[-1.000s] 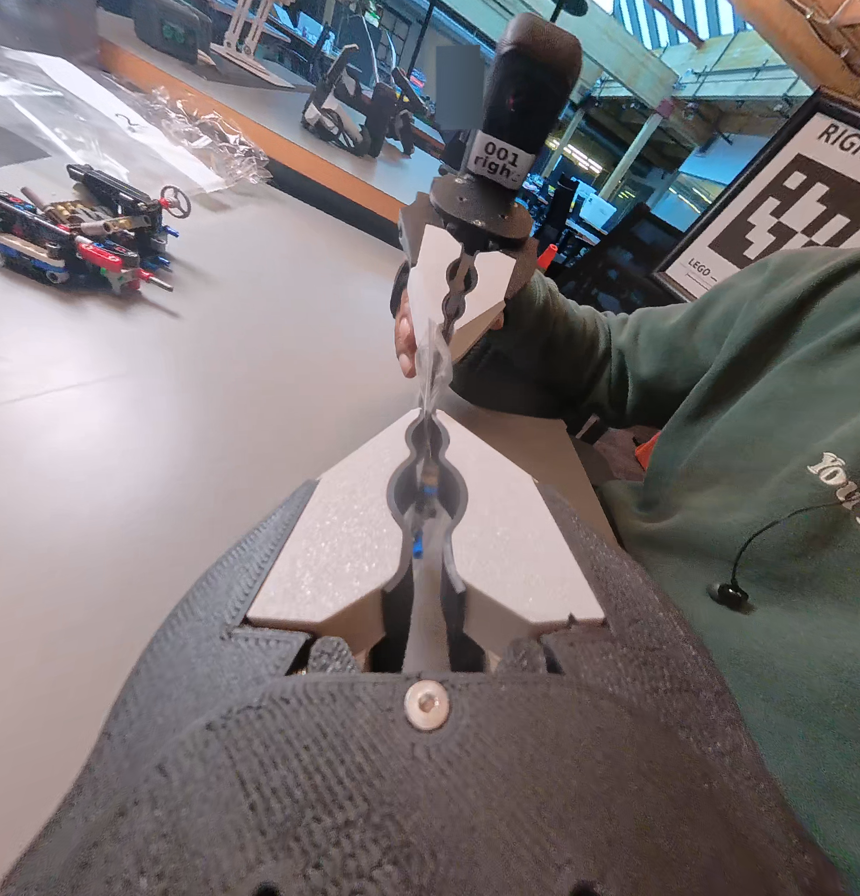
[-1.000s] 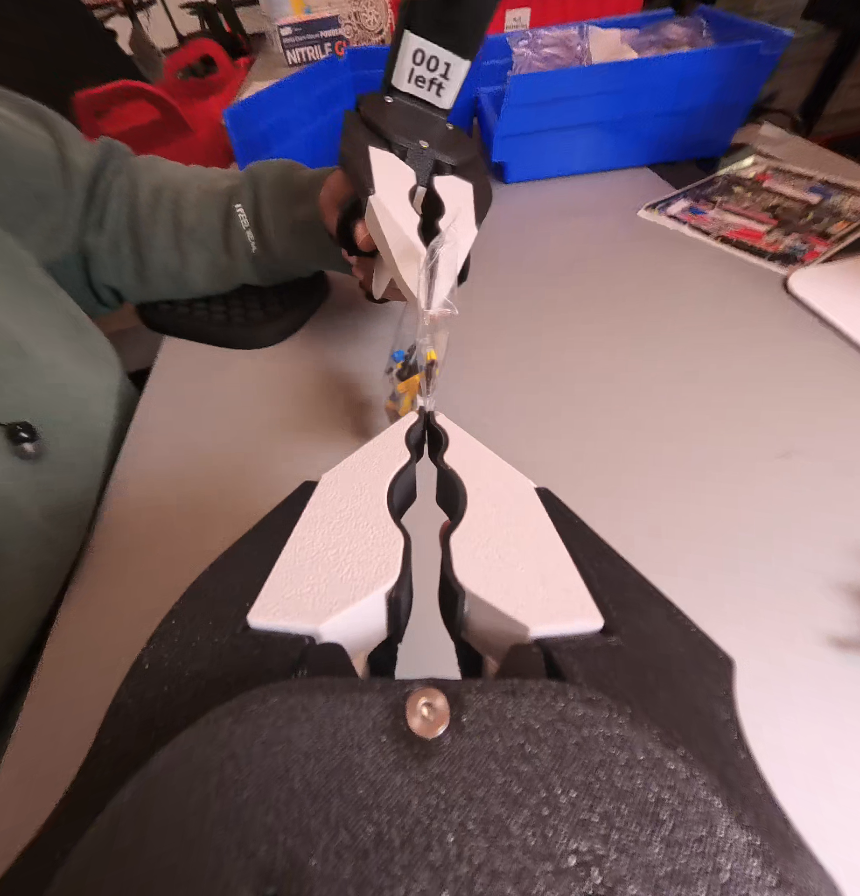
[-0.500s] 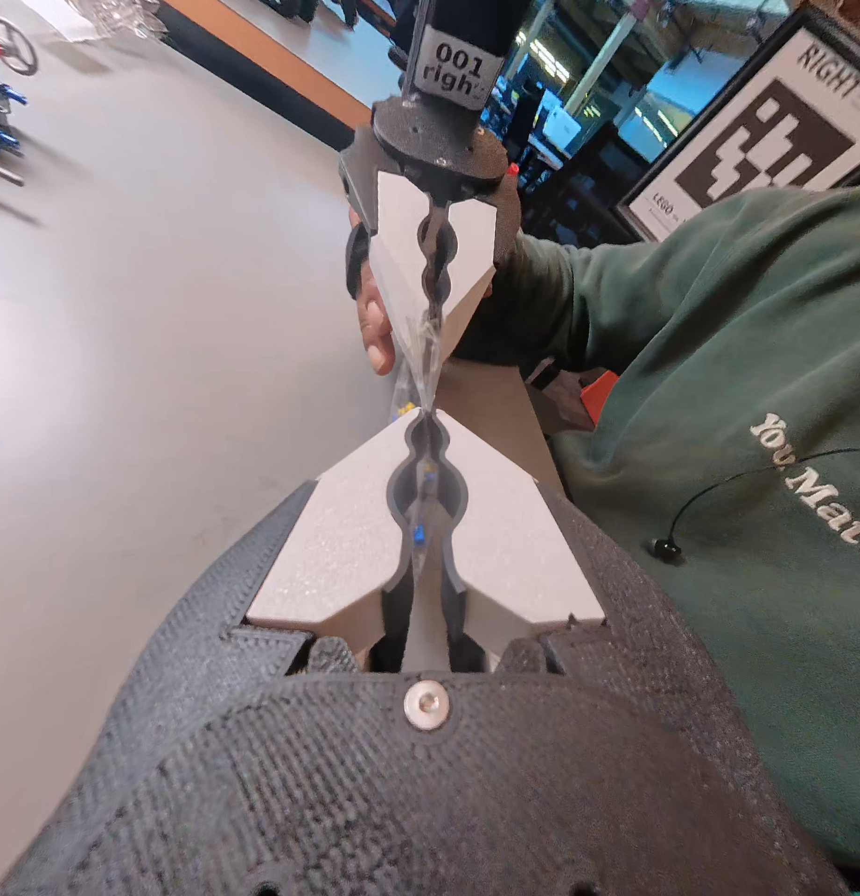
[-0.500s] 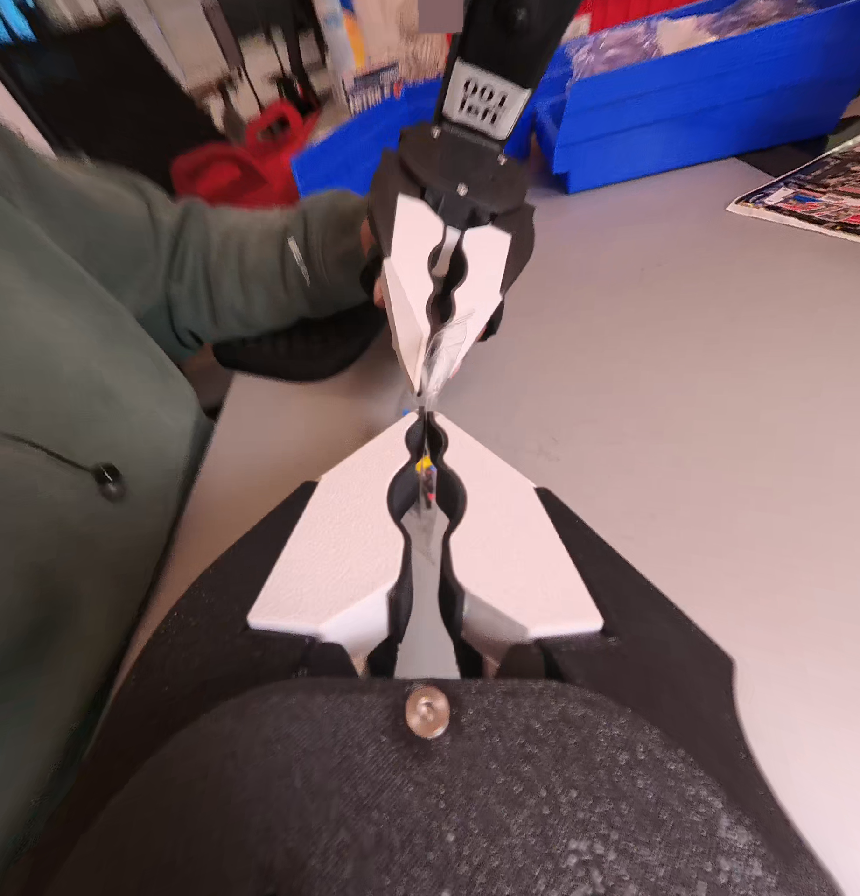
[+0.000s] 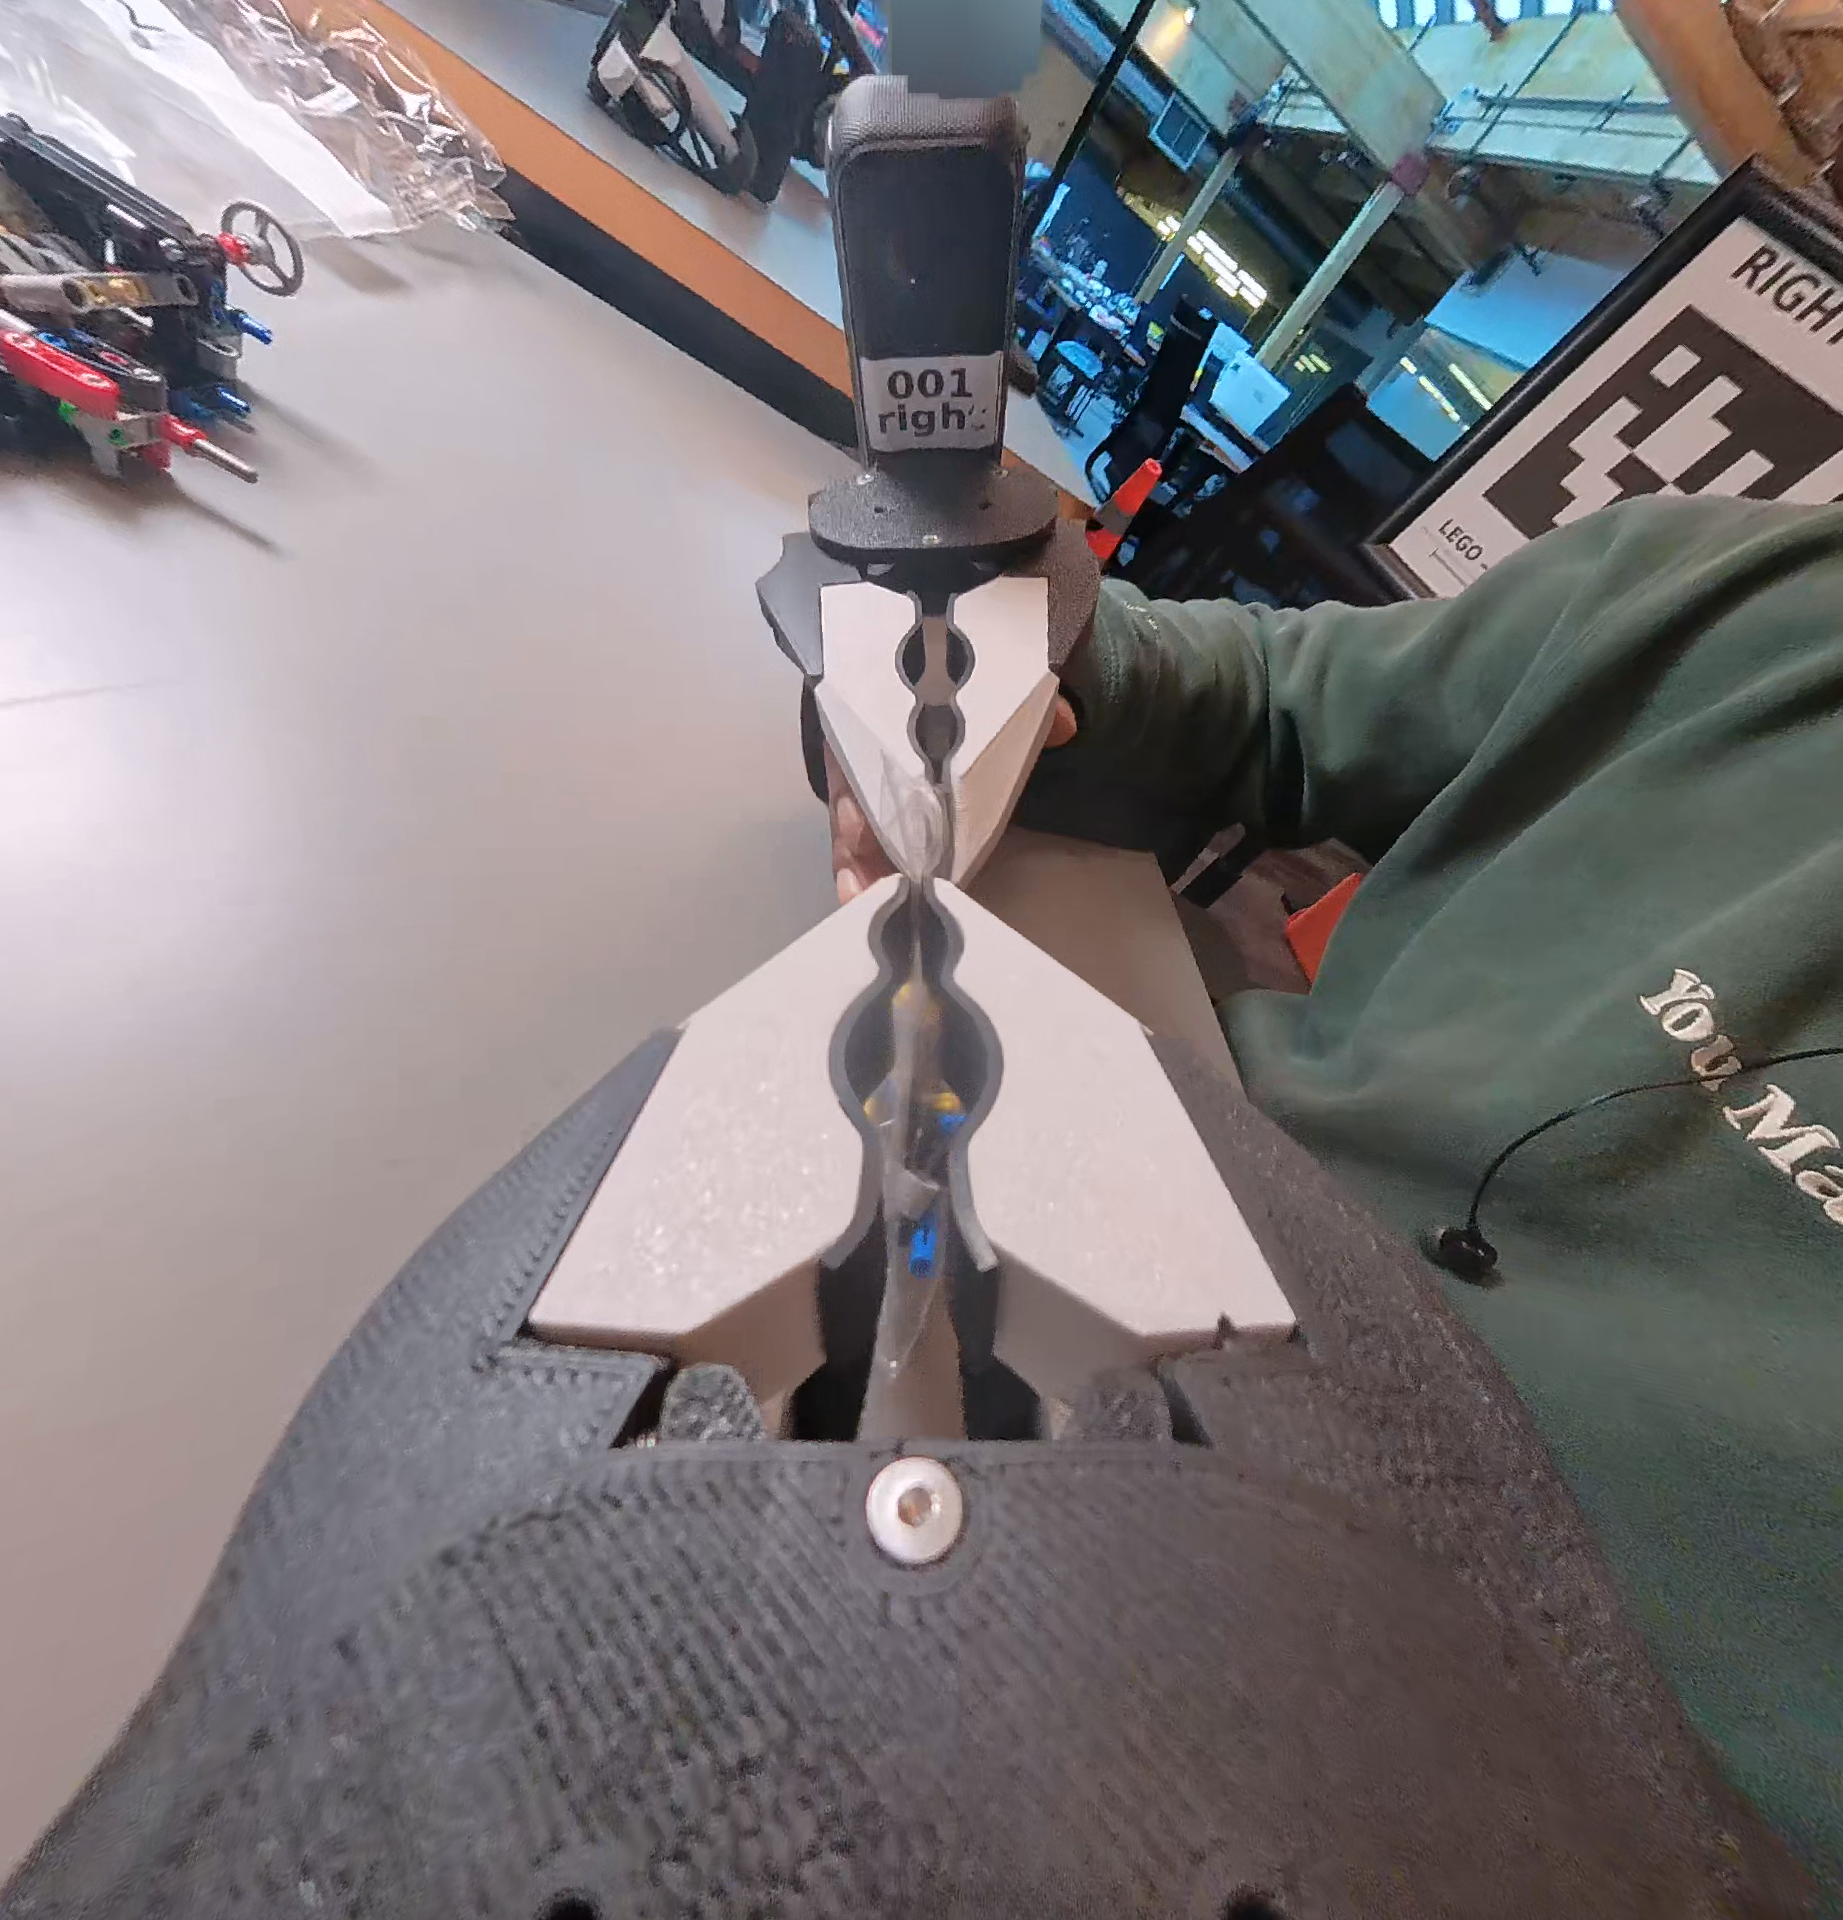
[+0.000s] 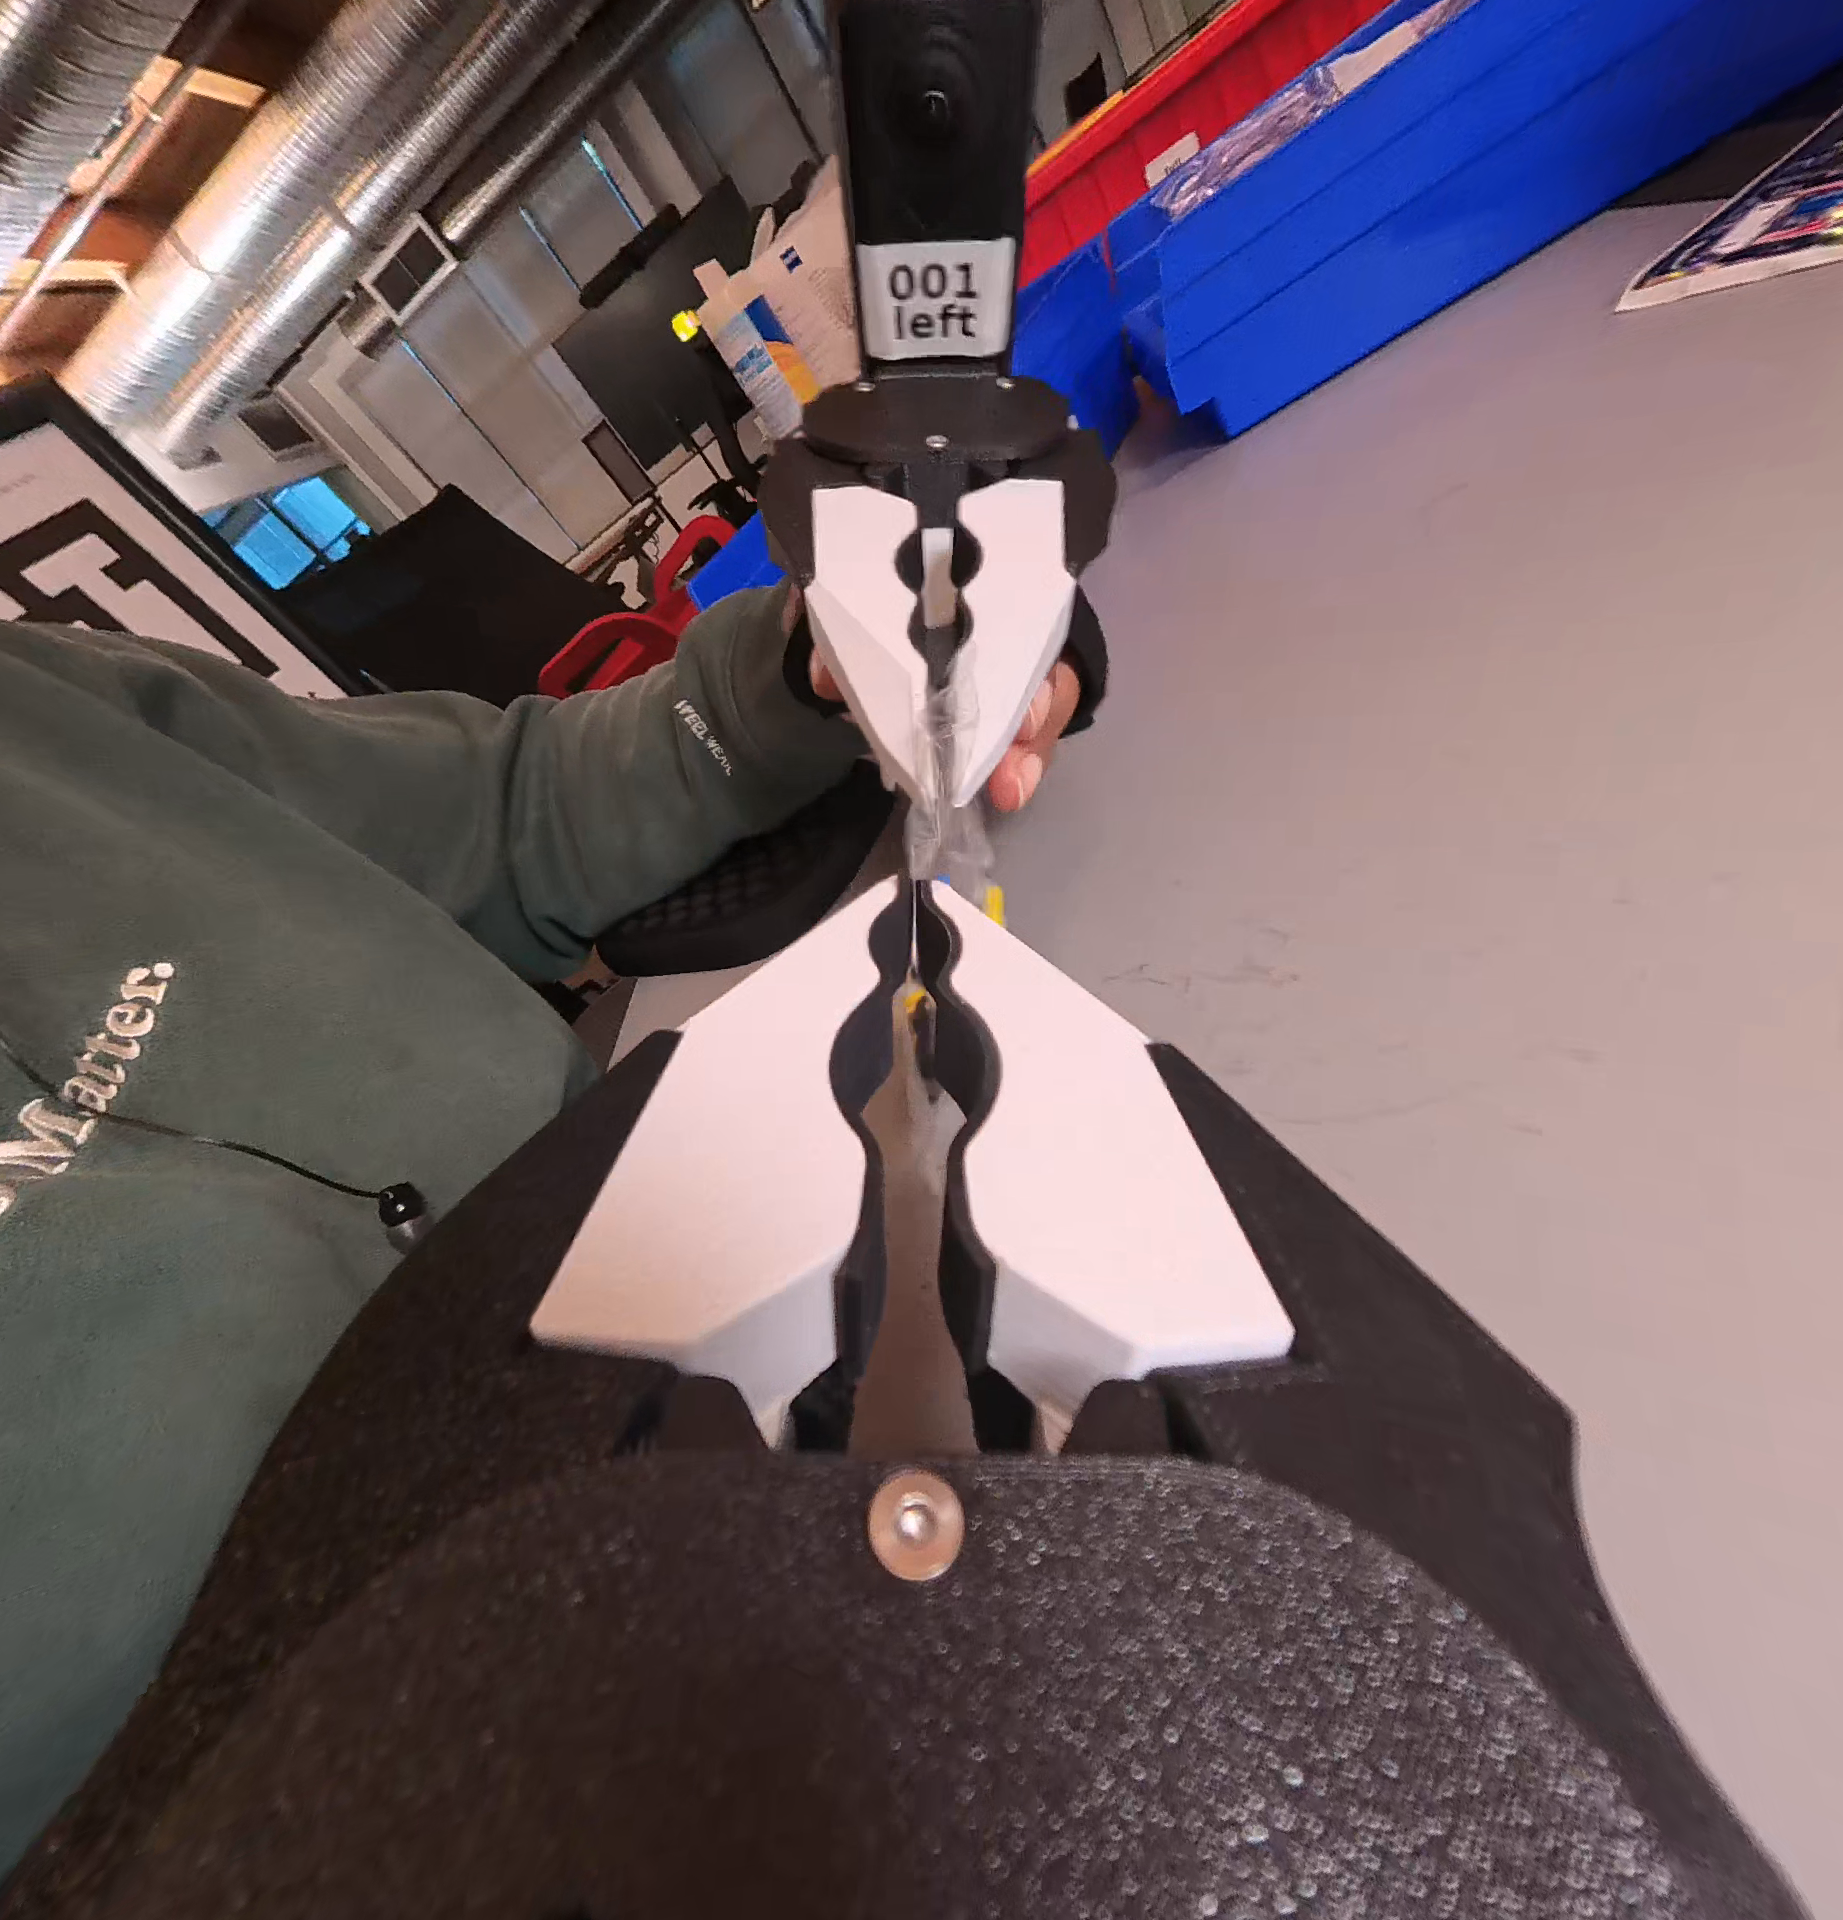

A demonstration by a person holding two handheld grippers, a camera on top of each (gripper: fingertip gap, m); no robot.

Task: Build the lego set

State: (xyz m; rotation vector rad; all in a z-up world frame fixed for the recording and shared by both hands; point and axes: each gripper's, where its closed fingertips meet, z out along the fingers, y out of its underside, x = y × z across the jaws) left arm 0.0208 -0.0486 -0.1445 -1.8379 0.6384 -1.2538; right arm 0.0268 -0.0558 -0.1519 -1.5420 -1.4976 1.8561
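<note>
- A workshop hall with exposed metal ducts and beams lies behind a pale grey tabletop (image 5: 397,831); blue bins (image 6: 1416,208) stand along its far edge in the right wrist view, with a printed booklet (image 6: 1769,218) lying near them.
- A small clear plastic bag (image 5: 912,1132) of lego parts is stretched between the two claws above the tabletop, near the edge where the person sits.
- The bag is thin, crinkled and see-through; small yellow, blue and dark pieces show through it inside the left claw's scalloped gap.
- The left claw (image 5: 915,896) is closed on the bag, its white fingers meeting at the tips with the film pinched between them.
- The right claw (image 5: 922,831) points back at it, tip almost against tip, and is likewise clamped on the bag's other end.
- In the right wrist view the right claw (image 6: 915,891) nips a thin edge of film, a yellow piece sits just behind its tips, and the left claw (image 6: 932,774) holds bunched plastic.
- A partly built lego model (image 5: 96,343) in black, red and blue with a small steering wheel lies well apart on the tabletop, beside crumpled empty clear bags (image 5: 377,156).
- A person in a green sweatshirt (image 5: 1623,935) grips both handles.
</note>
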